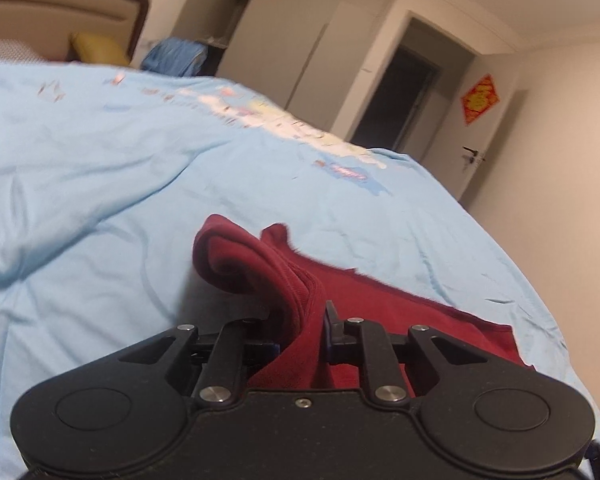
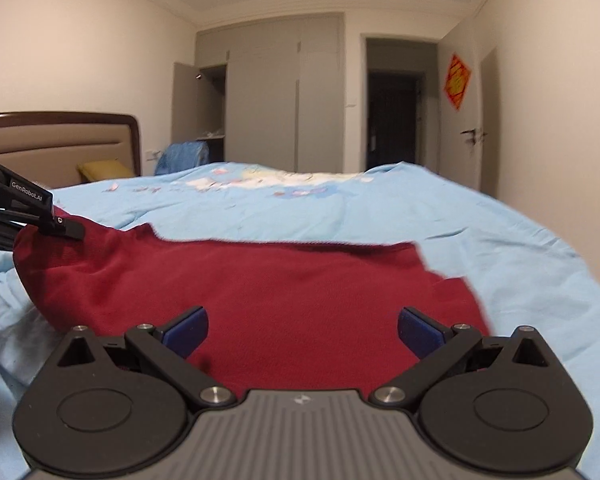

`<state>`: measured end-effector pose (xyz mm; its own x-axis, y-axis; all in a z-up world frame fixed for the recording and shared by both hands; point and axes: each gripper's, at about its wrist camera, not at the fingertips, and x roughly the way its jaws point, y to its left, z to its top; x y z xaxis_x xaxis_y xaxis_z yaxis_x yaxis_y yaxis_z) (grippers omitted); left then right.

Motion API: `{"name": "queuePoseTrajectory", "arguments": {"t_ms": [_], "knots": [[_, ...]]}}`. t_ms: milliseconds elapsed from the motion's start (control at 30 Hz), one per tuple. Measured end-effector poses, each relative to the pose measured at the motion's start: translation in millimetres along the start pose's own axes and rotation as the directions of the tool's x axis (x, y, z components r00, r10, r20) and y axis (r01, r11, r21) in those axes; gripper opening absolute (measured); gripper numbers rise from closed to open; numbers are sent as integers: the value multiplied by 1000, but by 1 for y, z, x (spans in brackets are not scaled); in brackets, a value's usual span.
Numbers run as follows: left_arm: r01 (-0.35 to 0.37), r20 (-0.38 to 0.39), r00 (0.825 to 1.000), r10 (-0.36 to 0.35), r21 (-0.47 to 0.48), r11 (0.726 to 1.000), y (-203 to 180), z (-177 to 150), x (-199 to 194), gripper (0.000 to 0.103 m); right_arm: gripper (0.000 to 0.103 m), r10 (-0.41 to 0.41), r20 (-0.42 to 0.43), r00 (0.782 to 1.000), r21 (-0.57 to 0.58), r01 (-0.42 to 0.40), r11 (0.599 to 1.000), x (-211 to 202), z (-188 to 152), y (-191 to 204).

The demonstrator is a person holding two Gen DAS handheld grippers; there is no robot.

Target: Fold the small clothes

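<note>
Garment [image 2: 284, 292], dark red, spread on bed [image 2: 500, 232]; one edge bunched and pinched between closed fingers of left gripper [image 1: 300, 320]. Right gripper [image 2: 303, 334] hovers with fingers spread wide, empty, cloth ahead. Advice: carry lifted edge across flat panel, keep fold line taut.

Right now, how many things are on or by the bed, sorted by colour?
Dark red: 1, the garment, pinched by the left tool
Light blue: 1, the bed cover
Yellow: 1, the pillow
Darker blue: 1, the cloth heap beyond the bed
Total: 4
</note>
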<state>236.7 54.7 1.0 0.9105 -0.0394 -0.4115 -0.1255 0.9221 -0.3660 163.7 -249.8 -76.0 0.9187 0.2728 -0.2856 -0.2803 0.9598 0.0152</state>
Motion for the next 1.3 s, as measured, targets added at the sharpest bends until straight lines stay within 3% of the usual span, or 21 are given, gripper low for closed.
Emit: {"name": "queuePoseTrajectory", "arguments": {"t_ms": [200,467,633,800,1000,1167,1300], "knots": [[104,17,994,-109,178,978,-70,7,-2,18,103,-151,28,988,88,148,985,-32,2,-43],[301,-81,953,-292,366,881,-161,-31,-1,18,103,-320,4,947,172,315,934,-56,-6,-95],[356,-176,934,-310,467,810,-189,-70,4,18,103,-384,-33,923,179,384,906,-64,-16,-114],[363,-214,931,-294,500,786,-188,-88,7,21,103,-402,-55,914,185,405,895,-68,-22,-122],[422,-235,906,-352,461,781,-180,-87,-1,50,103,-391,-71,918,193,397,897,-66,-23,-123],[430,-217,903,-372,475,768,-179,-90,-15,74,103,-384,-82,920,199,392,898,-64,-23,-124],[407,-169,913,-372,469,784,-170,-88,-31,89,103,-370,-92,924,217,382,898,-64,-24,-125]]}}
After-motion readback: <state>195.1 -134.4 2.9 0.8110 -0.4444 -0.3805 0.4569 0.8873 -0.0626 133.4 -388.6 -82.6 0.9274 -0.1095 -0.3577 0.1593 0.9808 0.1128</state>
